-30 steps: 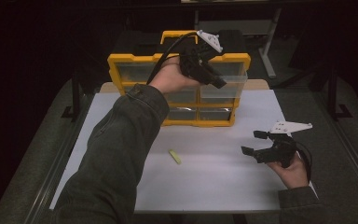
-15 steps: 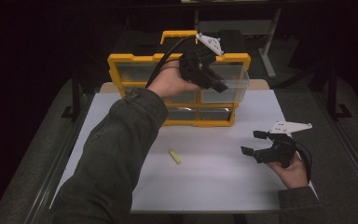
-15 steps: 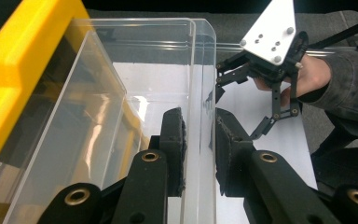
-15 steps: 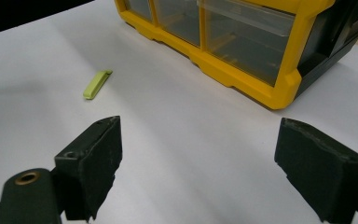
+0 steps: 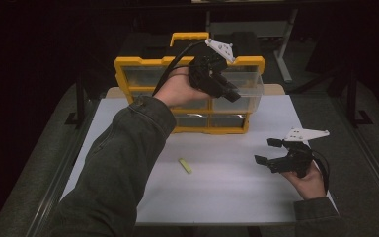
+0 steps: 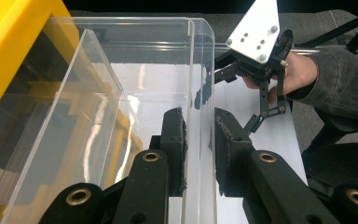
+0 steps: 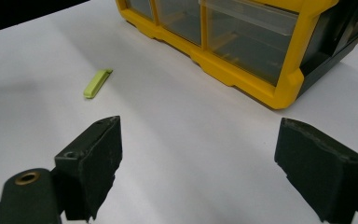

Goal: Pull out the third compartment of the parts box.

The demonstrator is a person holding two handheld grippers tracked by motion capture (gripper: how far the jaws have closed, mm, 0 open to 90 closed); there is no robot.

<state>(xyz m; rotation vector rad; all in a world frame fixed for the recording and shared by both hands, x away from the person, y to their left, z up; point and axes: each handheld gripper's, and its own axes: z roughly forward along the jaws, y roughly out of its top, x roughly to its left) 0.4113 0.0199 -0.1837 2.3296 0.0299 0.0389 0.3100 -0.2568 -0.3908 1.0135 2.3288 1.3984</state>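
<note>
Yellow plastic frames the drawer cabinet (image 5: pixel 143 74) at the upper middle of the high view, where the left gripper (image 5: pixel 227 91) reaches over its upper right clear plastic drawer (image 5: pixel 246 89), while the right gripper (image 5: pixel 269 150) rests at the lower right on the white table sheet (image 5: pixel 227 192) and a small lime-green strip (image 5: pixel 185 165) lies near the centre. From the left gripper view, the jaws stand narrow, one pad (image 6: pixel 175 144) on each side of the drawer's transparent front wall (image 6: pixel 200 70), and whether both pads press it I cannot tell. Over in the right gripper view the jaws gape wide with nothing between them, the strip at the upper left and the cabinet along the top right.
</note>
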